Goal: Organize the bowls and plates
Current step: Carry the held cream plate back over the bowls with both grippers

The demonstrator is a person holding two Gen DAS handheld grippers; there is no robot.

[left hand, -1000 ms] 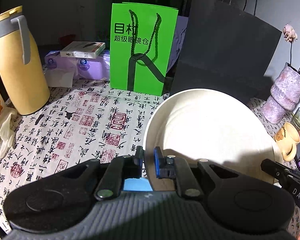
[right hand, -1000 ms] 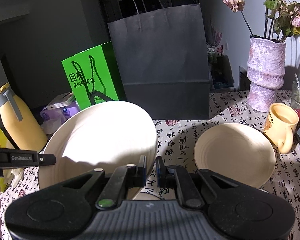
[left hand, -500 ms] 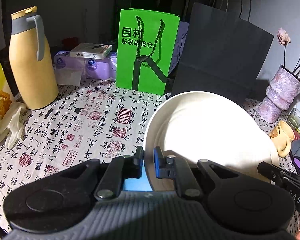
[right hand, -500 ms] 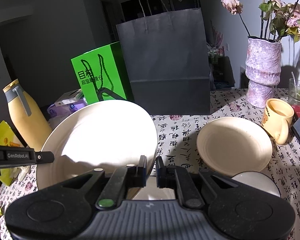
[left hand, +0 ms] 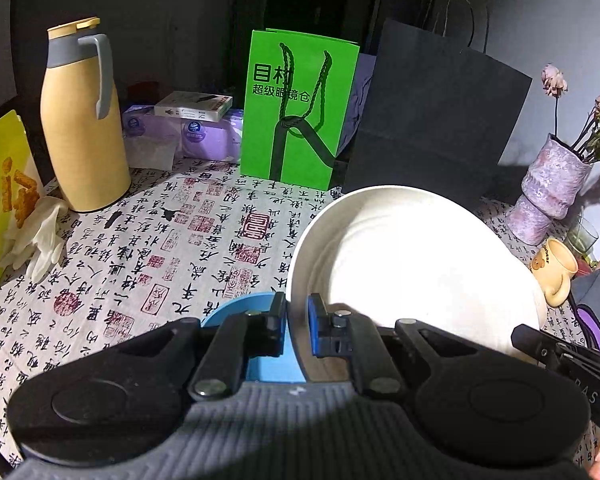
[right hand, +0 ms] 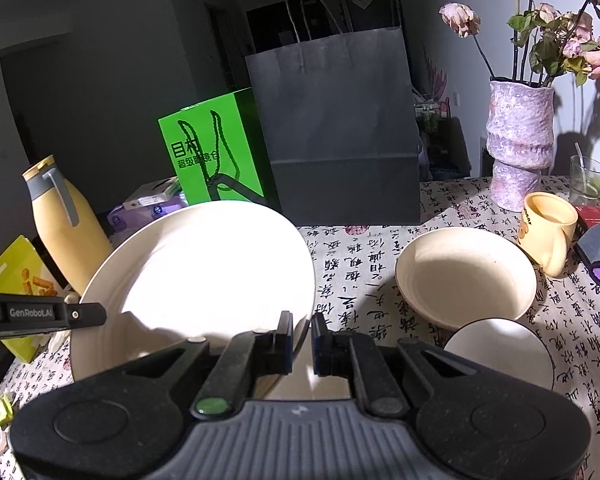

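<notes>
A large cream plate (left hand: 412, 264) (right hand: 196, 276) is held off the table between both grippers. My left gripper (left hand: 297, 328) is shut on its left rim; my right gripper (right hand: 302, 338) is shut on its right rim. A blue dish (left hand: 240, 312) lies on the cloth under the left fingers, mostly hidden. In the right wrist view a cream bowl (right hand: 466, 280) sits on the table to the right, with a smaller white bowl (right hand: 500, 350) in front of it.
A patterned tablecloth (left hand: 160, 260) covers the table. At the back stand a yellow thermos (left hand: 82, 120), a green bag (left hand: 298, 108), a dark paper bag (right hand: 336, 128) and a purple vase (right hand: 520, 136). A yellow mug (right hand: 548, 228), a glass (right hand: 586, 180), tissue packs (left hand: 180, 132) and a snack bag (left hand: 4, 192) ring the edges.
Both grippers have pulled back together with the plate. More of the table shows now, with the blue dish and the small white bowl coming into view.
</notes>
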